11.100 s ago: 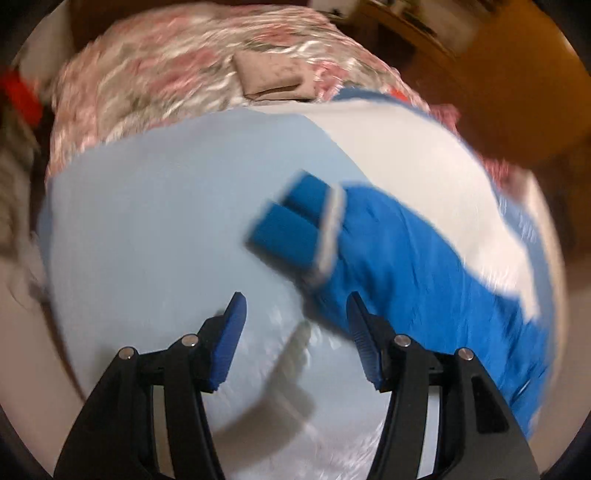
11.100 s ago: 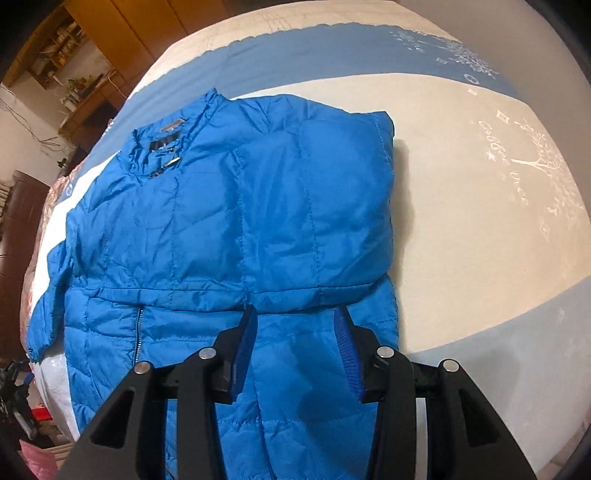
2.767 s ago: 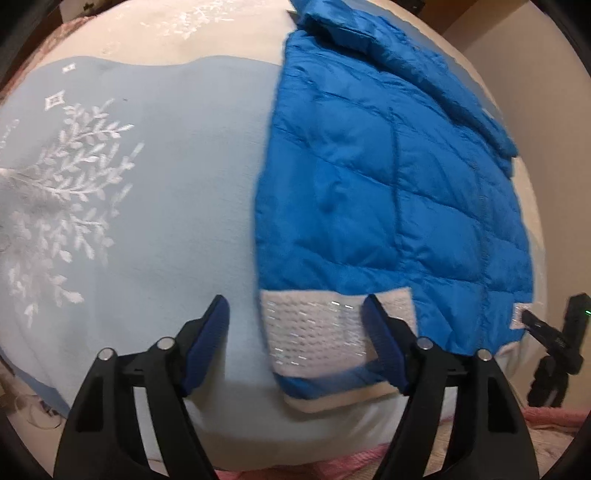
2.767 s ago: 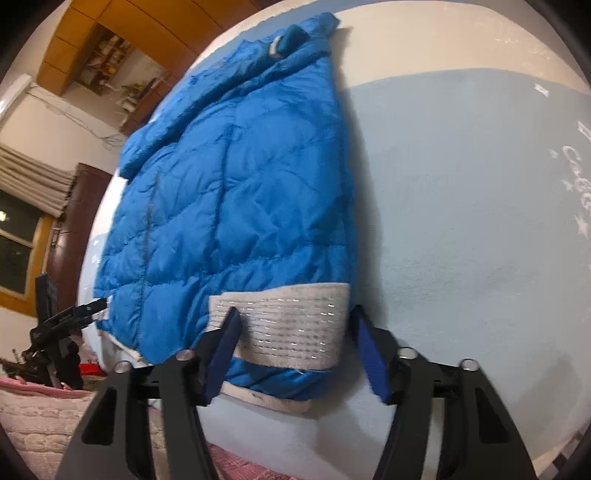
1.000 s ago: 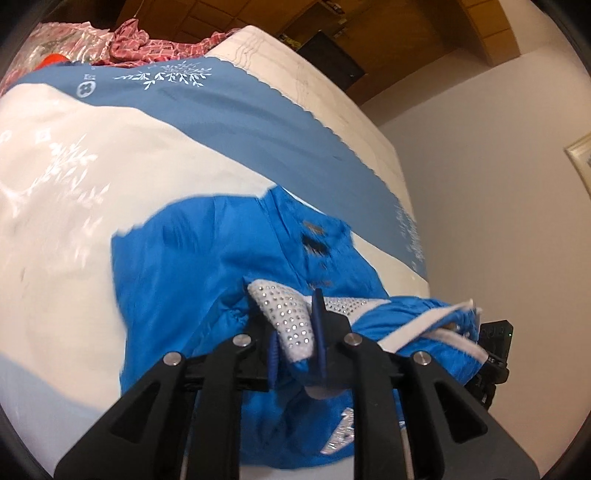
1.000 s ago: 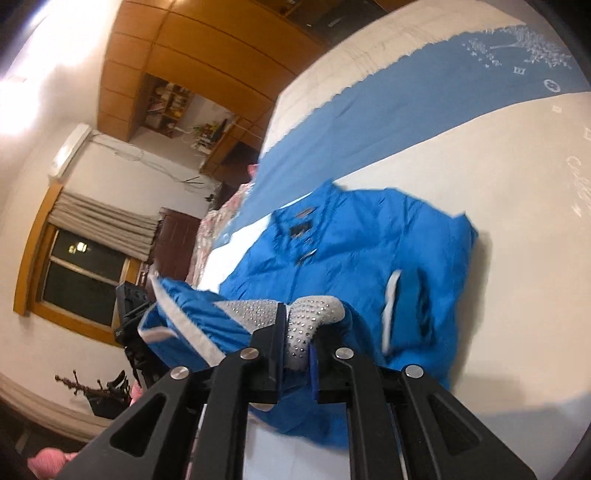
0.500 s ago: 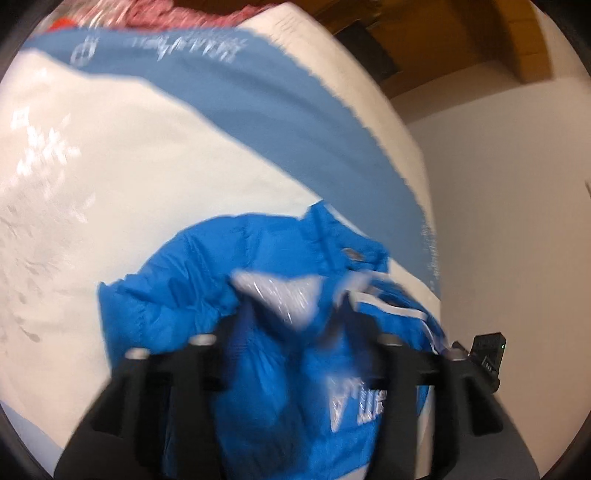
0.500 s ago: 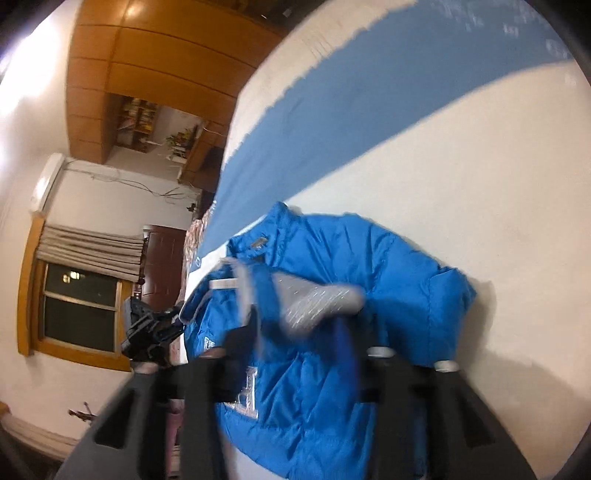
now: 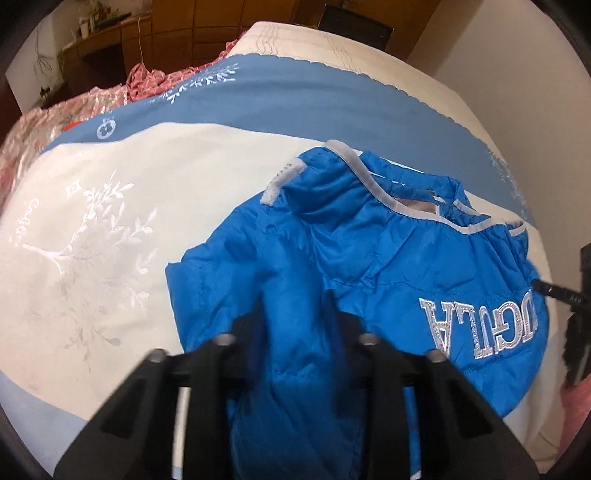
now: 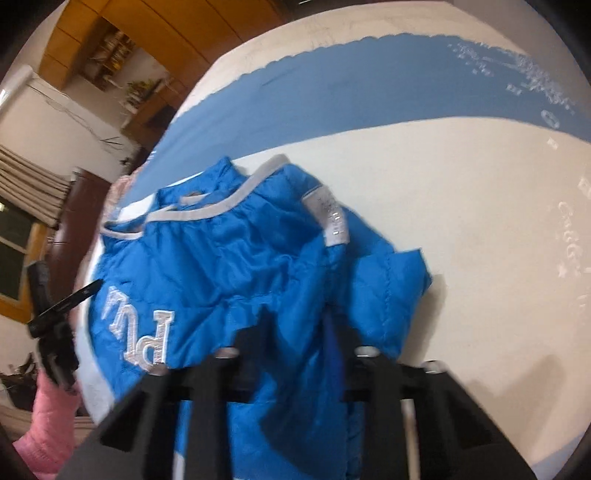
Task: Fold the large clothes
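A bright blue puffer jacket (image 9: 388,266) with grey trim and silver lettering lies folded over on the bed; it also shows in the right wrist view (image 10: 229,266). Its lower half has been laid up over the collar end. My left gripper (image 9: 295,325) is open, its fingers spread either side of a fold of blue fabric. My right gripper (image 10: 295,325) is open too, with loose blue fabric between its fingers. The grey cuff bands (image 9: 280,181) (image 10: 328,214) rest free on top of the jacket.
The bed cover (image 9: 110,221) is cream with a blue band (image 9: 295,103) and white leaf prints. A pink floral quilt (image 9: 55,110) lies at the far left. A black tripod (image 10: 51,317) stands beside the bed. Wooden cabinets (image 10: 147,29) line the wall.
Both grippers carried the jacket's hem up over the collar end, then opened and let go of the grey cuff bands. The fold now rests on the jacket.
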Available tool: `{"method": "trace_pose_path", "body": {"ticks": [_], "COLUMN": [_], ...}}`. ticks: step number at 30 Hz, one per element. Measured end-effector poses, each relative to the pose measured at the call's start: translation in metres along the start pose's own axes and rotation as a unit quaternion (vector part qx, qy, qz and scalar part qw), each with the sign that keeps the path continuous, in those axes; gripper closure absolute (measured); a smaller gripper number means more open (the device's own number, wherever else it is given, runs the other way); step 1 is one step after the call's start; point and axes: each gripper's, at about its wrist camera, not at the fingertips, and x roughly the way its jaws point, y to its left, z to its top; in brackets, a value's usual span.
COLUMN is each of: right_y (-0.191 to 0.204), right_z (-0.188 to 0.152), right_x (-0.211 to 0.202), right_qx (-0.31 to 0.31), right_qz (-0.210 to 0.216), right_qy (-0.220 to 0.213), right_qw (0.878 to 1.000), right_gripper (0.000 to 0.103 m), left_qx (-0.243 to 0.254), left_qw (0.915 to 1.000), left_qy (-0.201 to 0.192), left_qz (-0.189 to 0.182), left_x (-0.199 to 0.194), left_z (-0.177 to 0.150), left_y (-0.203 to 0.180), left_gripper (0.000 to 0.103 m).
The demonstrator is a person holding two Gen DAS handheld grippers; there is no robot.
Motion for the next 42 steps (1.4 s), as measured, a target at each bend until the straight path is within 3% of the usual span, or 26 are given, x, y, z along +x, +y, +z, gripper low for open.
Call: {"method": "trace_pose_path", "body": {"ticks": [5,9,12,18,22,26,29,33,37,42], "right_y": [-0.007,-0.014,-0.017,-0.010,0.015,0.066,0.099,0.114,0.112,0.091], "right_z": [0.016,0.018,0.011,0.004,-0.012,-0.055,-0.085,-0.110,-0.121,-0.134], "right_x": [-0.014,0.009,0.031,0.024,-0.019,-0.040,-0.028,-0.014,0.013,0.043], "right_qx": [0.028,0.028,0.037,0.039,0.030,-0.016,-0.038,-0.053,-0.060,-0.054], "right_qz": [-0.004,-0.044,-0.049,-0.081,-0.099,-0.059,-0.047,-0.082,-0.110,-0.093], "right_qy": [-0.035,-0.018,-0.008,-0.026,-0.089,-0.118,-0.114,-0.136,-0.152,-0.157], "right_qw": [0.999,0.998,0.998,0.996,0.991,0.991,0.992,0.986,0.980,0.982], "right_gripper": [0.095,0.095,0.094,0.089,0.084,0.084,0.084,0.085,0.085,0.087], "left_qx": [-0.047,-0.044,-0.032,-0.032,-0.033,-0.014,0.003,0.043,0.046,0.055], "left_qw": [0.9981,0.9987,0.9989,0.9979,0.9941,0.9866,0.9917,0.9931,0.9936,0.9927], "left_qy": [-0.039,-0.008,0.009,0.017,-0.042,-0.117,-0.114,-0.097,-0.087,-0.098], "left_qz": [-0.001,0.025,0.034,0.053,0.095,0.113,0.060,0.050,0.057,0.042], "left_x": [-0.012,0.021,0.049,0.046,-0.003,-0.049,-0.057,-0.041,-0.008,0.012], "left_z": [0.021,0.029,0.023,0.027,0.022,-0.008,-0.040,-0.066,-0.081,-0.097], "left_y": [0.004,0.005,0.004,0.001,-0.007,-0.036,-0.070,-0.093,-0.082,-0.075], "left_gripper": [0.089,0.087,0.082,0.078,0.075,0.075,0.075,0.074,0.073,0.074]}}
